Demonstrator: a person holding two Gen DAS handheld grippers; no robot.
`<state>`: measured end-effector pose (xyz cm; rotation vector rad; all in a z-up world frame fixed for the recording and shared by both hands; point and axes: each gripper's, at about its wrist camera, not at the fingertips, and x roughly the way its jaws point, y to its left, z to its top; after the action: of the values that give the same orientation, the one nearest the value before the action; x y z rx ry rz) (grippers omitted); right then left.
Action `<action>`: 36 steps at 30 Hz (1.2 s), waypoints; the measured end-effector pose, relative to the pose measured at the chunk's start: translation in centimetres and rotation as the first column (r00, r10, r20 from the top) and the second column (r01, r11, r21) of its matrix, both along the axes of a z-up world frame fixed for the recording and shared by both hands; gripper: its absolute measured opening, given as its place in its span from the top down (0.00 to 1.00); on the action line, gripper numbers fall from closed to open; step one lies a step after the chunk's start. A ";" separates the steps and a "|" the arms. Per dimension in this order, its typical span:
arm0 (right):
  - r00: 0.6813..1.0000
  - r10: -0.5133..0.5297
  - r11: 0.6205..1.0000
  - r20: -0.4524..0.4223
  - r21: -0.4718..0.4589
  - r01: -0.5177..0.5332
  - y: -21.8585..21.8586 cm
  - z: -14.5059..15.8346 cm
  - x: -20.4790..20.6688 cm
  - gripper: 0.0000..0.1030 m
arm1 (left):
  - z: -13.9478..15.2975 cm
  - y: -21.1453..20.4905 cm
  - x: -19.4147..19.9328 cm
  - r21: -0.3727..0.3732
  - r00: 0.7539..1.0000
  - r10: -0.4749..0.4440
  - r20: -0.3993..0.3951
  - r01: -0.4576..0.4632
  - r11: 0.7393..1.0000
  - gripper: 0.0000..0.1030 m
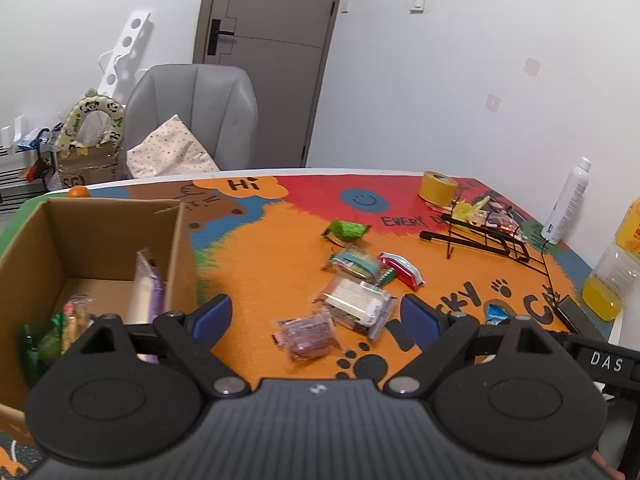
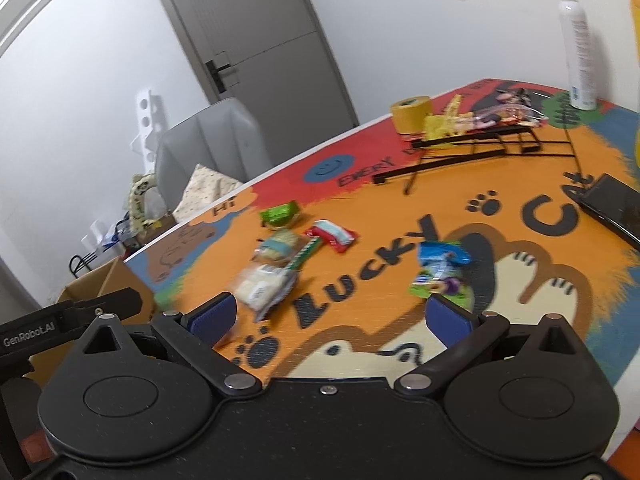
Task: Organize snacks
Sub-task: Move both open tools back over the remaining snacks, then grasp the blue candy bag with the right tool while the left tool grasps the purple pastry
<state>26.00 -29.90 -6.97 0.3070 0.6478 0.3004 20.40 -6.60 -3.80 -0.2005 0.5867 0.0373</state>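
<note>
Several wrapped snacks lie loose on the colourful mat: a purple-brown pack, a clear pack of white biscuits, a teal-banded pack, a red pack and a green pack. My left gripper hovers open just in front of them, nothing between its blue pads. A cardboard box at the left holds a purple-white pack and other snacks. My right gripper is open over the mat; a blue-green pack lies just beyond its right finger, untouched.
A black wire rack with small packets stands at the back right, beside a yellow tape roll, a white spray bottle and a bottle of orange liquid. A black phone lies at the right. A grey chair stands behind the table.
</note>
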 end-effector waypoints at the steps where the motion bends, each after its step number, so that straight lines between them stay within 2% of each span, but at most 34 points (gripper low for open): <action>1: 1.000 -0.010 1.000 -0.004 0.003 0.010 -0.4 -0.2 0.1 0.00 | -0.1 -0.3 0.1 0.000 1.000 -0.005 -0.001 0.005 1.000 0.12; 11: 0.999 -0.046 0.999 -0.020 0.012 0.046 -2.7 -1.7 0.9 0.00 | -1.0 -2.5 1.5 0.007 0.999 -0.043 0.000 0.043 0.999 0.12; 17: 0.997 -0.071 0.997 -0.029 0.018 0.072 -3.4 -2.6 1.8 0.01 | -2.3 -2.7 2.8 0.005 0.999 -0.023 -0.024 0.023 1.000 0.13; 21: 0.996 -0.084 0.996 -0.040 0.017 0.085 -3.6 -3.2 2.5 0.02 | -3.3 -2.6 3.6 0.003 0.999 -0.011 -0.045 0.012 1.000 0.18; 25: 0.995 -0.087 0.996 -0.051 0.015 0.088 -3.6 -3.9 3.3 0.02 | -4.5 -2.6 4.6 0.003 0.997 0.000 -0.076 0.000 1.000 0.30; 31: 0.993 -0.100 0.995 -0.060 -0.002 0.100 -3.6 -4.7 4.5 0.03 | -6.2 -2.1 6.0 0.027 0.993 0.047 -0.109 -0.044 0.999 0.32; 36: 0.994 -0.107 0.993 -0.035 -0.053 0.105 -3.1 -4.9 5.3 0.03 | -7.6 -1.7 6.9 0.036 0.988 0.066 -0.138 -0.061 0.997 0.35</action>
<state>31.32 -32.97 -11.84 0.2979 0.6731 0.1769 27.32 -8.26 -11.45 -0.1869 0.7181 0.1229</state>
